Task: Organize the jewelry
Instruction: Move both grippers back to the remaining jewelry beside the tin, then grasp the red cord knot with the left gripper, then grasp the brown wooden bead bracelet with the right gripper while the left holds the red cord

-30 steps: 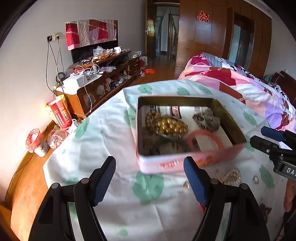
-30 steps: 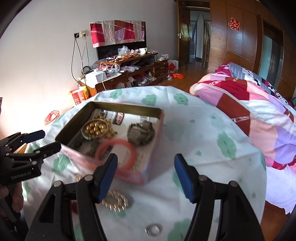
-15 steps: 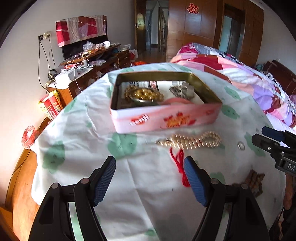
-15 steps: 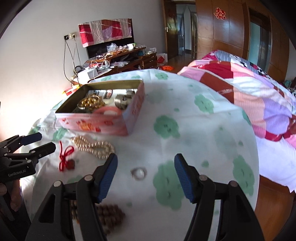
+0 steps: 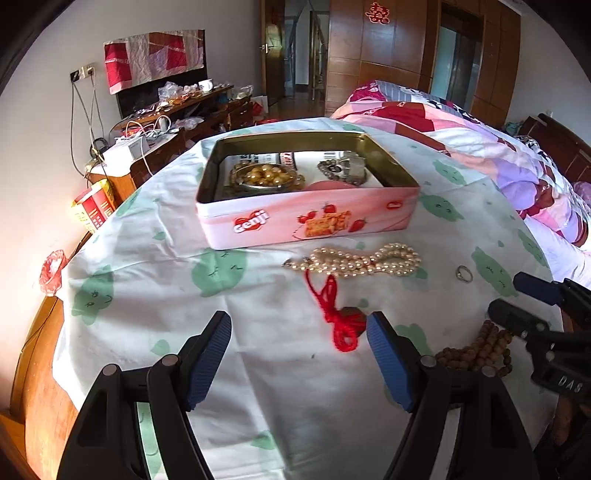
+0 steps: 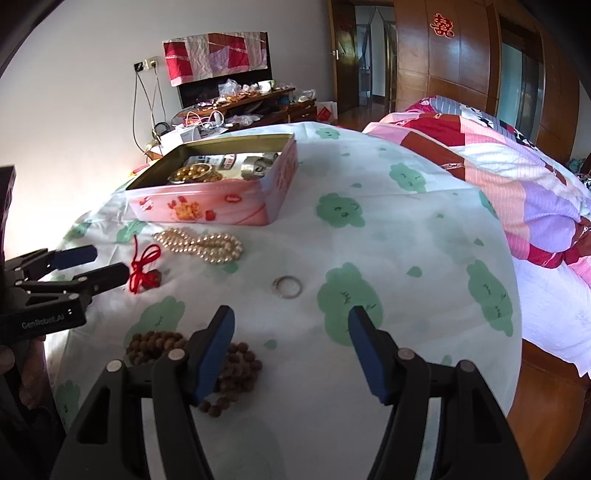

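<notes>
Both the left tongs (image 5: 298, 334) and right tongs (image 6: 291, 330) gape wide, holding nothing, low over the cloth-covered bench (image 6: 406, 236). The pink tin (image 5: 306, 218) sits toward the far edge; pearls (image 5: 360, 260), red cord (image 5: 334, 314), ring (image 6: 287, 287) and brown beads (image 6: 236, 365) lie on open cloth just before it.

A white tablecloth (image 5: 258, 354) printed with green shapes lies under and ahead of the tool. Far ahead to the left, a cluttered wooden cabinet (image 6: 258, 107) stands against the wall, with a red patchwork cloth (image 5: 153, 55) draped above it. To the right lies a bed under a pink and purple quilt (image 6: 517, 177). Straight ahead, wooden wardrobe doors (image 5: 388, 55) carry a red paper cutout (image 6: 442, 25).
</notes>
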A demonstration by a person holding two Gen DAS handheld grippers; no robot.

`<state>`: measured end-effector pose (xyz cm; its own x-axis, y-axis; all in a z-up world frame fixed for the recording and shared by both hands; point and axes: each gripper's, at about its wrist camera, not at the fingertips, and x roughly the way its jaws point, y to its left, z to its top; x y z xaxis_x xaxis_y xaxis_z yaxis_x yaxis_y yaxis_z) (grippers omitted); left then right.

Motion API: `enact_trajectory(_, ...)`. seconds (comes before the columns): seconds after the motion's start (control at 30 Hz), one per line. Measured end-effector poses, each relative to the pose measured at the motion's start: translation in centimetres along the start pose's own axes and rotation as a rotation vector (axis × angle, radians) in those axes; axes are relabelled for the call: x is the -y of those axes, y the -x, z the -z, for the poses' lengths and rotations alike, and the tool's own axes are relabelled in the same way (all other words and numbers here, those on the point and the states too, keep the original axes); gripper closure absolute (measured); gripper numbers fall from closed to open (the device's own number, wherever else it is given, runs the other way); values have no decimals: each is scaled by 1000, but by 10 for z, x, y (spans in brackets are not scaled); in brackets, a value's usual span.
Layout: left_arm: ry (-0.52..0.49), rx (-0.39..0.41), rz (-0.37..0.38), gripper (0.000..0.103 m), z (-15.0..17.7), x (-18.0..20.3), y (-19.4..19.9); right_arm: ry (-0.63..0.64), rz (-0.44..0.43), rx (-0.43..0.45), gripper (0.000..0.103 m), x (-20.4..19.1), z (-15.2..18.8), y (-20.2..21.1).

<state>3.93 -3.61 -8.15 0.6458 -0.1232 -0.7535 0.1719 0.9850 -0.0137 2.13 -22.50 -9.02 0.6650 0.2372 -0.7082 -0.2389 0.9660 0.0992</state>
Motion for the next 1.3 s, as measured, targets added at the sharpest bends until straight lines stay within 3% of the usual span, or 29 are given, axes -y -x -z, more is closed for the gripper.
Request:
enact_trajectory(0.17,17,-37,36,28,-1,0,-11,0,4,-9,36,-4,6,-3)
enact_trajectory(0.23,24,-25,58,35,-3,0,-11,-6,0,-7,36,-4,7,-3)
enact_trajectory(0.3,15,-44,86,49,-3,3,-15,0,4,-3,36,-7,8,-3)
enact_trajectory(0.33,14,-65,107,61,-3,4,-19,4,6,-4,36,-8,8,-4)
enact_trajectory(0.4,18,-68,125,68,-2,4,-19,3,3,-6,36,-9,8,-5)
enact_trajectory(0.47,14,-68,140,99,-1,3,-18,1,2,-4,36,-9,8,-4)
enact_trajectory(0.53,18,-54,153,99,1,1,-14,1,1,-2,36,-9,9,-3)
enact_trajectory(0.83,17,1,85,99,3,-18,8,33,-57,57,36,-14,3,12)
enact_trajectory(1.03,28,-28,67,99,12,-24,4,117,-156,21,36,-32,10,11)
enact_trajectory(1.13,36,-35,65,99,14,-26,2,155,-167,-8,36,-40,16,5)
enact_trajectory(1.3,33,-37,67,99,14,-26,1,115,-143,-22,37,-36,12,-3)
